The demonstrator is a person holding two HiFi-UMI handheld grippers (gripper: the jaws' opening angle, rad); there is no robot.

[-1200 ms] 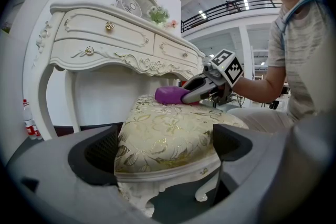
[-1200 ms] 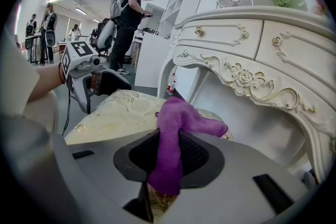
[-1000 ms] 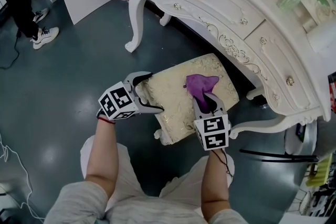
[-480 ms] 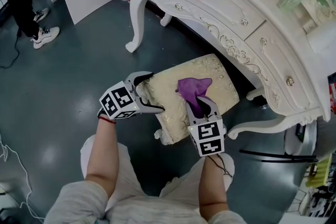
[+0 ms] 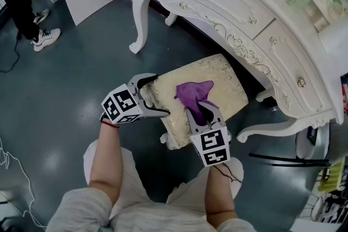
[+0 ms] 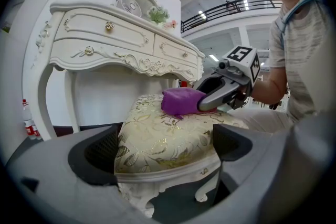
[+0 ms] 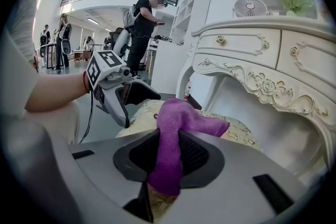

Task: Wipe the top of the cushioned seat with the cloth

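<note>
- Step in hand: wiping the top. The purple cloth lies on the cushioned seat, roughly mid-top and a little toward the seat's near-left part.
- Right gripper: jaws closed narrow on a bunched fold of the cloth. The right gripper view shows the fabric pinched between the pads, with the free part draped forward onto the brocade.
- Left gripper: jaws spread wide, with the seat's left end standing between them. The left gripper view shows the cushion corner filling the gap. I cannot tell whether the pads actually press the sides. Judged as a bracing hold to stop the stool sliding.
- Seat: gold-leaf patterned upholstery on a cream carved frame. It stands on the grey floor, partly tucked under the white dressing table.
- Coverage, as a judgement: the cloth covers only a small patch. The far-right end near the dressing table and the near edge by the right gripper show bare fabric.
- Next move calls for keeping the pinch firm, holding the cloth flat on the cushion, and sweeping it across the uncovered areas in overlapping passes. The left gripper should hold its station.
- Risk: the cloth hem may snag on the raised brocade, or the wad may roll instead of sliding.
</note>
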